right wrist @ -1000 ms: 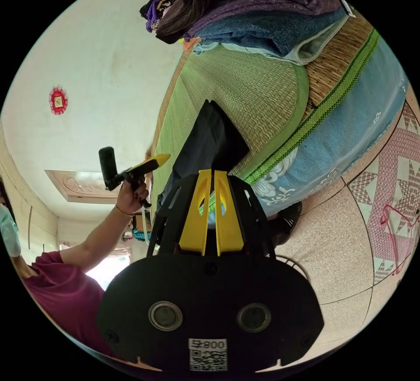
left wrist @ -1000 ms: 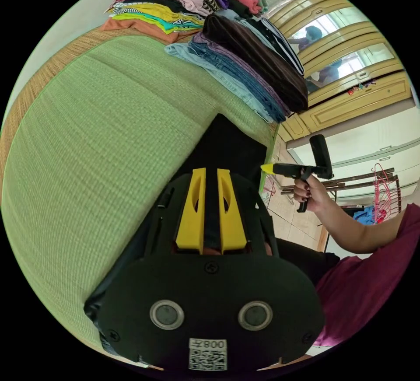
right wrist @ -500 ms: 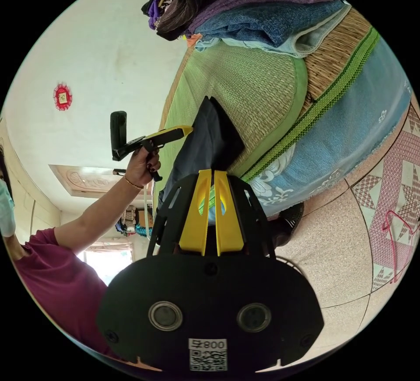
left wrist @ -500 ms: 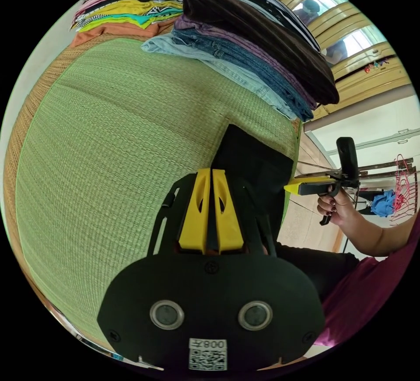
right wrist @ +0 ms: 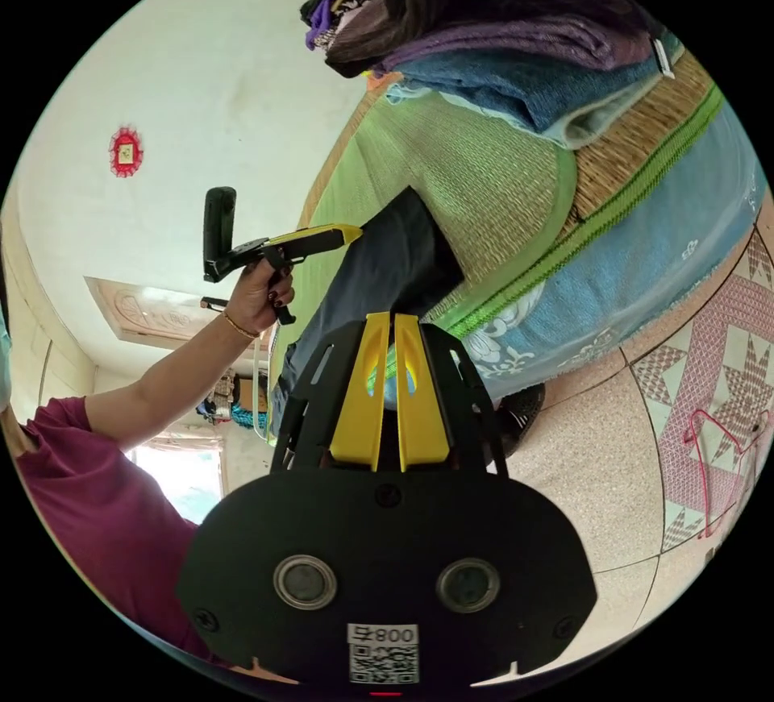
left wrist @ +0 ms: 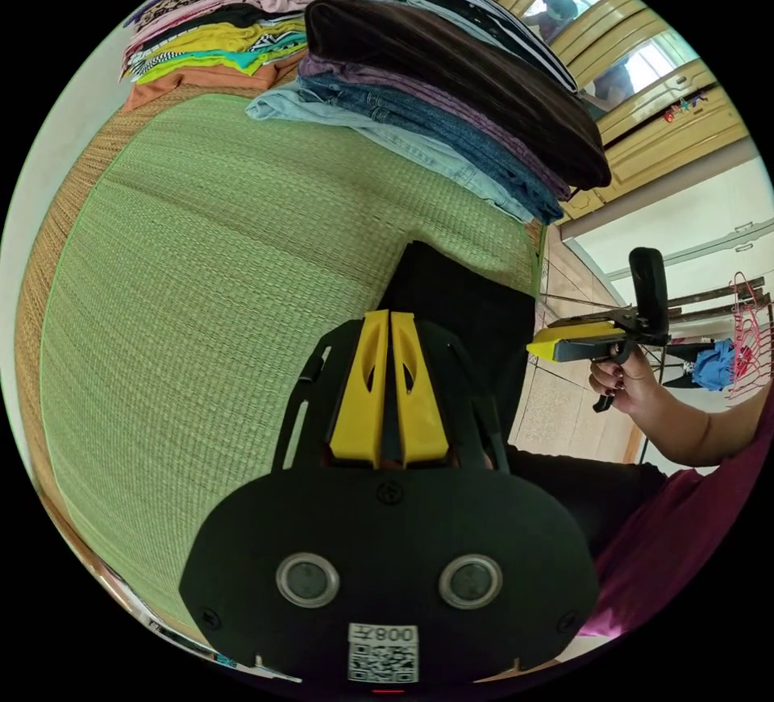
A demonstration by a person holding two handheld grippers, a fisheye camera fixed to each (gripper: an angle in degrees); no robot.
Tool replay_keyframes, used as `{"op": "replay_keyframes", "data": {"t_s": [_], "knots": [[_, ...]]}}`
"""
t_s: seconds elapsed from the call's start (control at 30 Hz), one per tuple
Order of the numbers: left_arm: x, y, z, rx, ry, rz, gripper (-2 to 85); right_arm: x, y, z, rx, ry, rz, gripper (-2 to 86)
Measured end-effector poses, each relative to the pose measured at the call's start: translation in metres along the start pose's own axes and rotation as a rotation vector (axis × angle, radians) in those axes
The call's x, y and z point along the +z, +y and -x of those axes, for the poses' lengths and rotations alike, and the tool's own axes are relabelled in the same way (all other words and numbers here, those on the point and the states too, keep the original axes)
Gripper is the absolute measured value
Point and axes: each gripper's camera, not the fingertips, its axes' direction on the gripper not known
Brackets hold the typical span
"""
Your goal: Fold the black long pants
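Left gripper view is looking across the green woven mat (left wrist: 201,251), the largest thing here, spreading from nine o'clock through the centre and serving as the folding surface. At twelve o'clock two stacks of folded clothes (left wrist: 419,81) are sitting on the mat's far side, probably parked there to keep the middle free. The black long pants (left wrist: 459,307) are lying just past centre, toward two o'clock, with one end on the mat near its edge and the rest draping over that edge; I judge they are being drawn onto the mat so they can be laid out flat. The left gripper (left wrist: 391,331) is sitting at six o'clock with its yellow jaws pressed together on the dark cloth, pinning a near edge. At three o'clock the person's hand (left wrist: 625,380) is holding the right gripper (left wrist: 536,349), which is pointing at the pants' side.

Right gripper view is showing the pants (right wrist: 387,275) at centre, hanging off the mat's border (right wrist: 516,170), and the left gripper (right wrist: 351,232) at ten o'clock is touching their upper corner. The right gripper (right wrist: 391,335) has its jaws nearly together; whether cloth is sitting between them I cannot tell.
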Motion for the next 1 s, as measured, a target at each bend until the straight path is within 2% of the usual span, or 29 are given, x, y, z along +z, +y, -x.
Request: {"op": "replay_keyframes", "data": {"t_s": [0.43, 0.6, 0.8, 0.9, 1.0], "knots": [[0.036, 0.086, 0.053, -0.052, 0.048, 0.001, 0.6, -0.003, -0.007, 0.057, 0.041, 0.015, 0.007, 0.0], [0.036, 0.139, 0.07, -0.066, 0.043, -0.071, 0.4, 0.0, -0.031, 0.133, -0.098, 0.074, -0.006, -0.1], [0.026, 0.252, 0.101, -0.145, 0.075, -0.184, 0.3, 0.037, -0.064, 0.188, -0.162, 0.251, 0.045, -0.1], [0.021, 0.344, 0.123, -0.238, 0.065, -0.213, 0.5, 0.042, -0.074, 0.216, -0.167, 0.262, 0.053, 0.0], [0.016, 0.457, 0.153, -0.419, 0.021, -0.242, 0.9, 0.047, -0.087, 0.254, -0.191, 0.305, 0.06, 0.1]]}}
